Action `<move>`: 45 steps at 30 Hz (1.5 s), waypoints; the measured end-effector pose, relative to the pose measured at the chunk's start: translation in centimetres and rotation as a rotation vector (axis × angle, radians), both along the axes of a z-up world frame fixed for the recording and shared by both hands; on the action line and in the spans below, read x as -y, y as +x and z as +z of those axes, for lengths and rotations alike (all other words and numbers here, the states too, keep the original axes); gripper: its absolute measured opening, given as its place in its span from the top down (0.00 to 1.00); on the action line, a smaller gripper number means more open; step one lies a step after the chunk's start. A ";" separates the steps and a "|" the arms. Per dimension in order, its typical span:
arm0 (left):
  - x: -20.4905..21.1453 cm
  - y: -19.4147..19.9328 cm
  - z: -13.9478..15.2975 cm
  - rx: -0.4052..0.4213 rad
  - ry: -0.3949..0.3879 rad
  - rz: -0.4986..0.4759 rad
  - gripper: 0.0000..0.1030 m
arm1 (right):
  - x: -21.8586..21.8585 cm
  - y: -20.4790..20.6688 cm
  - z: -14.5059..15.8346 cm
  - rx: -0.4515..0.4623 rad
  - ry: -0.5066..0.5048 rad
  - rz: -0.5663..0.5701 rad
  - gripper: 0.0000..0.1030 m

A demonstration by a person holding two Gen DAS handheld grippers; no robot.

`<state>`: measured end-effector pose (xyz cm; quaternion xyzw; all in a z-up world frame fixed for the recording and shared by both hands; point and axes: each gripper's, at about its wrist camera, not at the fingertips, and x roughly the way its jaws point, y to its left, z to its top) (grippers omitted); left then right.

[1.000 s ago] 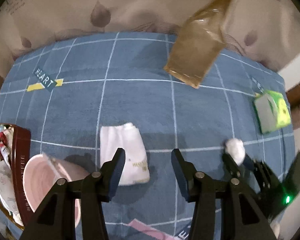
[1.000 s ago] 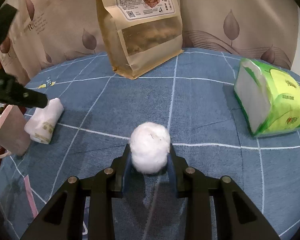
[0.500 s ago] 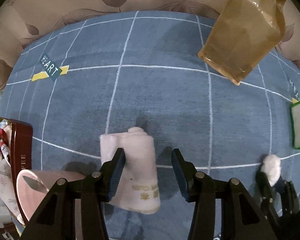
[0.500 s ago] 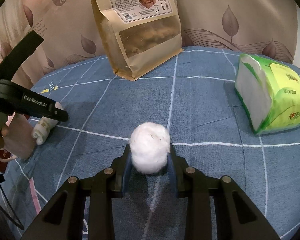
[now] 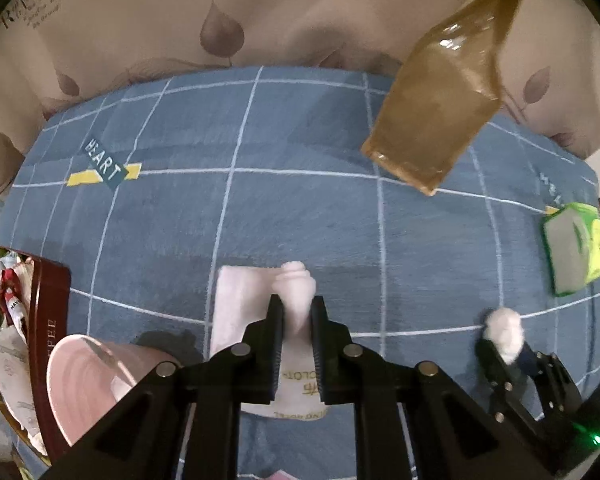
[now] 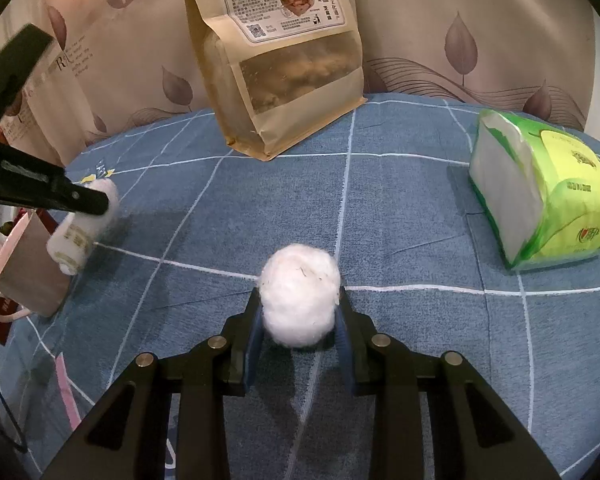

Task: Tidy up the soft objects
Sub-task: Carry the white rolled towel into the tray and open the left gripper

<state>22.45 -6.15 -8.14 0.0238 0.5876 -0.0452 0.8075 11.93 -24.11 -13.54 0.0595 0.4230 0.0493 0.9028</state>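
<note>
My left gripper (image 5: 296,312) is shut on a white folded towel (image 5: 244,300) lying on the blue checked cloth; its jaws pinch a raised fold. The towel also shows in the right wrist view (image 6: 82,228) with the left gripper's finger across it. My right gripper (image 6: 298,308) is shut on a white cotton ball (image 6: 299,294) and holds it just above the cloth. The cotton ball and right gripper also show at the lower right of the left wrist view (image 5: 504,332).
A brown snack bag (image 6: 276,56) stands at the back. A green tissue pack (image 6: 540,196) lies at the right. A pink cup (image 5: 88,380) lies on its side beside a dark red box (image 5: 46,320) at the left. A patterned curtain hangs behind.
My left gripper moved forward over the towel and closed on it, bunching up a fold. My right gripper kept hold of the cotton ball and barely moved.
</note>
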 end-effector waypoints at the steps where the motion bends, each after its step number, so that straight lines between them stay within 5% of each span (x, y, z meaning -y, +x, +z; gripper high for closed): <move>1: 0.1 -0.2 0.4 0.007 -0.006 -0.006 0.87 | 0.0 0.0 0.0 0.000 0.000 0.000 0.71; 12: 0.0 -2.2 5.3 0.077 -0.080 -0.053 0.87 | -0.1 0.0 0.1 -0.002 -0.009 0.001 0.71; 24: -5.6 -5.7 10.4 0.159 -0.076 -0.043 0.87 | -0.3 0.1 0.0 -0.005 -0.029 0.003 0.70; 45: -23.5 -7.8 10.9 0.194 0.081 0.282 0.87 | -0.6 0.2 -0.1 -0.008 -0.065 0.008 0.70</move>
